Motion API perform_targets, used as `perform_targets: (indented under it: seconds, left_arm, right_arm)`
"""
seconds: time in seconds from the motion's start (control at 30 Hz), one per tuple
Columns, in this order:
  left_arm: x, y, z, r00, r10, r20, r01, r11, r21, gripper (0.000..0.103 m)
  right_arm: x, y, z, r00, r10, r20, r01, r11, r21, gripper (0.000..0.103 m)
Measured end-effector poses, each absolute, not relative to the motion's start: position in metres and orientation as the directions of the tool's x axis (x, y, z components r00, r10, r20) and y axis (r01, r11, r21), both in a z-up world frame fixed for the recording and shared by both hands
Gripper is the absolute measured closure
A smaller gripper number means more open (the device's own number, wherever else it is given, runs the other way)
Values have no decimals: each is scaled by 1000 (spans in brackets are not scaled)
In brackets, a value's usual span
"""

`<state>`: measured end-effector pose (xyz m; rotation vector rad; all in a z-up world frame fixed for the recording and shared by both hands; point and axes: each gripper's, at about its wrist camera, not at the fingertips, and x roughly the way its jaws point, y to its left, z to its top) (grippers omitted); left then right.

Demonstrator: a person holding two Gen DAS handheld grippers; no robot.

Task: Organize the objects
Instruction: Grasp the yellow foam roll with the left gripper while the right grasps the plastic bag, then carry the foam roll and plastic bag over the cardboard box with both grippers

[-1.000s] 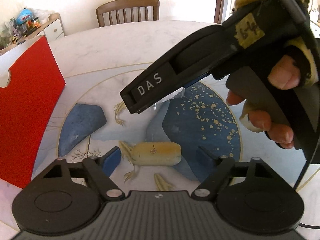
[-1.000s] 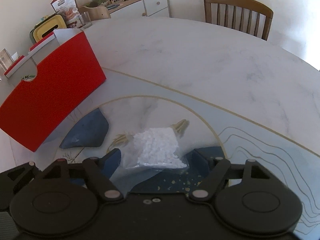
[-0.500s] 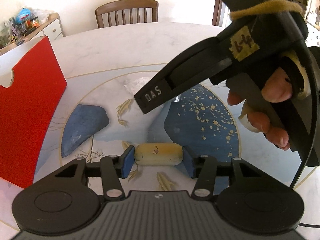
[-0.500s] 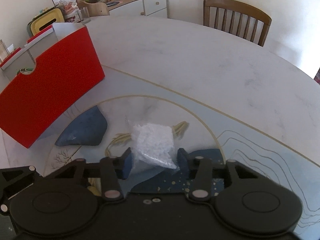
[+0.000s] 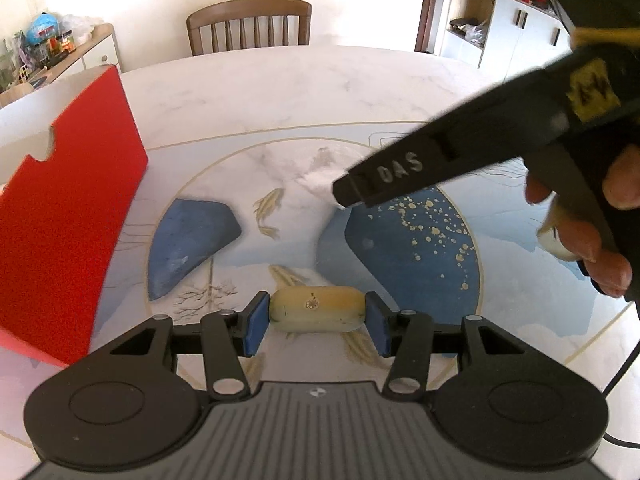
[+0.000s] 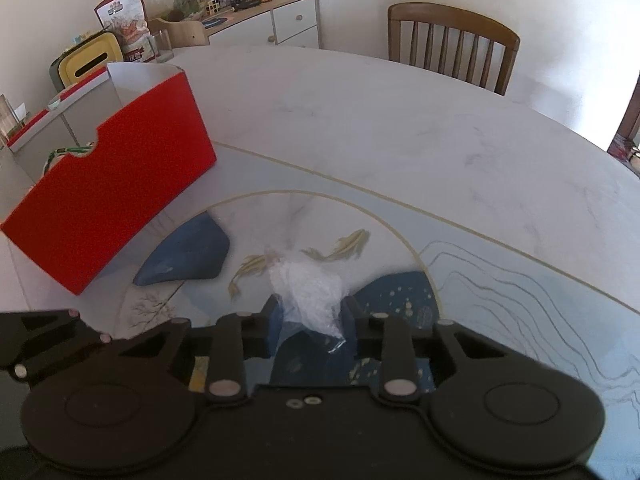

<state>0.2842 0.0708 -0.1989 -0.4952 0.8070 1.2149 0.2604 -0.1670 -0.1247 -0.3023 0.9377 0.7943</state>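
Note:
A pale yellow, capsule-shaped piece [image 5: 316, 308] is clamped end to end between the blue pads of my left gripper [image 5: 317, 322], just above the painted table [image 5: 280, 92]. My right gripper [image 6: 310, 320] has a clear plastic bag of white crumbs [image 6: 308, 288] between its pads, and its jaws are closing on it, pinching the bag's sides. In the left wrist view the right gripper's black body, held by a hand [image 5: 592, 240], reaches in from the right, with the bag [image 5: 316, 176] blurred at its tip. An open red box [image 6: 112, 184] stands to the left.
The red box [image 5: 68, 220] has white inner walls and a notched front edge. A wooden chair [image 6: 456, 44] stands behind the table, and a cluttered white sideboard [image 6: 280, 12] is at the back left. A cable [image 5: 616, 380] hangs from the right gripper.
Both grippers went from wide open to closed, the left on the yellow piece and the right on the bag. Both have risen a little and the bag is bunched up.

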Motion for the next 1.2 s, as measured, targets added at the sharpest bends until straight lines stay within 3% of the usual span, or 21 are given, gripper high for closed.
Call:
perform_targets:
  seconds: [0.27,1.2]
  left_arm:
    - [261,57,-174,177,625,-761,-941,335,56,53]
    - [137,75,-59,277,676,-683,-911,411,38,52]
  right_arm:
    - [231,-169,-105,360,476,-802,-704,703,101,80]
    - [148,-90,1,459,543,-703,-706,703,82,81]
